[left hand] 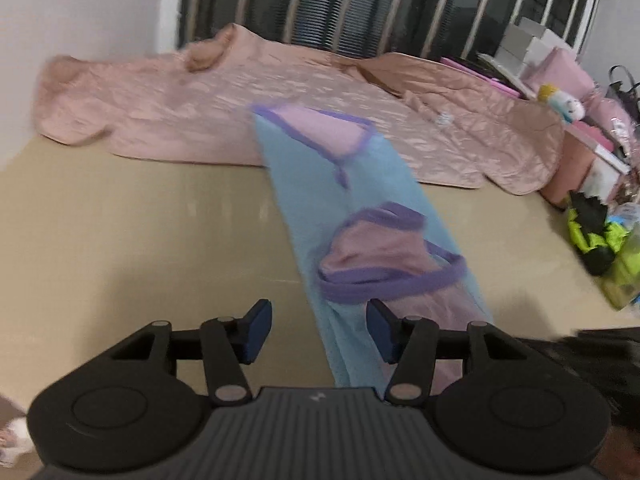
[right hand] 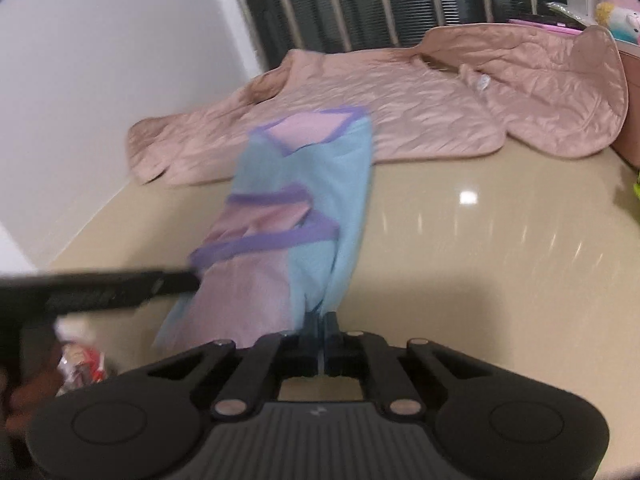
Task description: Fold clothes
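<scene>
Blue sleeveless top (right hand: 320,184) with purple trim and pink lining, pinched at one edge by the right gripper (right hand: 321,330) and stretched out over the beige surface (right hand: 500,272).

Top is light blue mesh-like fabric, purple binding round the armholes and neck, pink inside showing — bunched lengthwise into a long strip, its far end lying on the pink quilted jacket (right hand: 400,108). Right jaws closed tight on the blue hem. Left gripper (left hand: 320,330) has jaws wide apart, the top's (left hand: 348,200) fabric running between the blue pads (left hand: 258,330) — contact unclear, both views blurred. In the right wrist view the left gripper (right hand: 176,280) shows as a dark bar at the top's pink side. No readable writing; small pale logo on each gripper body, illegible. Jacket (left hand: 240,112) spread flat behind, railing (left hand: 360,8) beyond, clutter with a plush toy (left hand: 562,104) to the right.
</scene>
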Available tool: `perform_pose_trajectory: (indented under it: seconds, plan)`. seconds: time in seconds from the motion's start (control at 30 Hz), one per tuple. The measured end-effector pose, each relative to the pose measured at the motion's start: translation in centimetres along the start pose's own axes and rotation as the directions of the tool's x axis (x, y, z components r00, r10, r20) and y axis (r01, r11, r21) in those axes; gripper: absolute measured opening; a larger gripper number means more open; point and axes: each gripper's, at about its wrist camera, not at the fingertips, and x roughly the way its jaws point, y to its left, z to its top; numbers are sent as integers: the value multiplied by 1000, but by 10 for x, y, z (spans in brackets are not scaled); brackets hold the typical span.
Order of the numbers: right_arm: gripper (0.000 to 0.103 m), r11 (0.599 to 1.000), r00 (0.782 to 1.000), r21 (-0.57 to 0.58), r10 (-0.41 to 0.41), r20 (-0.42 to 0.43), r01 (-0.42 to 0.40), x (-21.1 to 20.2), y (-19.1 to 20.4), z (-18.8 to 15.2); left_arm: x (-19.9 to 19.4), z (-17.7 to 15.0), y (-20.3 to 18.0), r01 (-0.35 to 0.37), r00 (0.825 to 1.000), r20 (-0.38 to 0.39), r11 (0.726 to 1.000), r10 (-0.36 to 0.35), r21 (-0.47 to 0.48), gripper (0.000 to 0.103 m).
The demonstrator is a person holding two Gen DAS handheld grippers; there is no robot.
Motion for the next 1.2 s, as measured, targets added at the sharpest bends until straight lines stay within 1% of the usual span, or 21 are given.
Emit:
perform_pose_trajectory:
  seconds: [0.03,0.07,0.1,0.13,0.2,0.3,0.33,0.43,0.47,0.63,0.73,0.77,0.83,0.9,0.93,0.97,1.0,1.03,1.07,1.17,1.2]
  plan:
    - [11,1000,1000,-31,0,10,0,-7,7,-3,-9,0,6,-12,1000,17,1000,12,6,54]
    - [18,998,1000,-63,1,20,0,-15,14,-7,-18,0,11,-20,999,32,1000,20,11,54]
    - [24,998,999,-69,13,44,-10,-21,13,-5,-22,0,14,-13,999,36,1000,13,12,54]
    - [35,997,997,-71,27,71,-22,-26,11,-2,-25,0,15,0,999,37,1000,0,12,54]
    - [36,997,995,-64,47,89,-42,-20,4,7,-25,0,12,29,999,30,999,-29,15,54]
    - [34,996,996,-68,61,62,-57,7,-1,18,-17,-7,-4,47,999,7,998,-47,40,55]
    - [30,996,997,-69,64,45,-61,15,-2,19,-15,-9,-9,52,999,0,997,-52,50,55]
    - [5,997,998,-64,56,29,-54,27,-1,17,-7,-17,-22,69,997,-22,995,-67,72,55]
    - [1,997,999,-64,38,34,-36,26,0,16,-4,-18,-23,73,997,-33,995,-71,71,55]
    - [2,997,997,-57,-54,48,57,17,-4,7,2,-19,-16,77,996,-57,996,-75,35,57]
    - [11,999,996,-41,0,86,4,8,-6,9,0,-17,-9,91,995,-53,996,-90,3,59]
    - [27,999,995,-40,36,93,-32,8,-6,10,-1,-16,-7,95,994,-50,995,-95,-5,59]
    - [44,997,993,-46,74,94,-70,13,-3,14,-3,-14,-4,100,994,-41,995,-101,-20,60]
    - [43,997,993,-45,73,88,-69,22,0,18,-3,-13,-3,101,994,-38,995,-101,-24,60]
    - [40,997,994,-43,72,80,-69,27,1,20,-3,-13,-4,100,994,-38,995,-101,-23,60]
    - [29,997,995,-39,76,72,-73,30,1,20,-3,-13,-4,98,994,-38,995,-99,-22,60]
    - [23,996,995,-34,80,65,-78,32,1,19,-3,-13,-5,97,995,-38,995,-97,-21,60]
    - [9,996,995,-28,84,58,-83,35,0,19,-2,-13,-6,95,995,-37,995,-96,-20,60]
    - [3,996,995,-23,89,50,-88,38,0,19,-2,-13,-7,95,995,-34,995,-95,-16,60]
    - [3,998,993,-22,62,101,-60,24,2,18,-2,-12,-11,103,994,-29,995,-103,-2,60]
    - [3,998,994,-25,53,96,-51,24,2,19,-1,-12,-11,106,994,-31,994,-106,2,60]
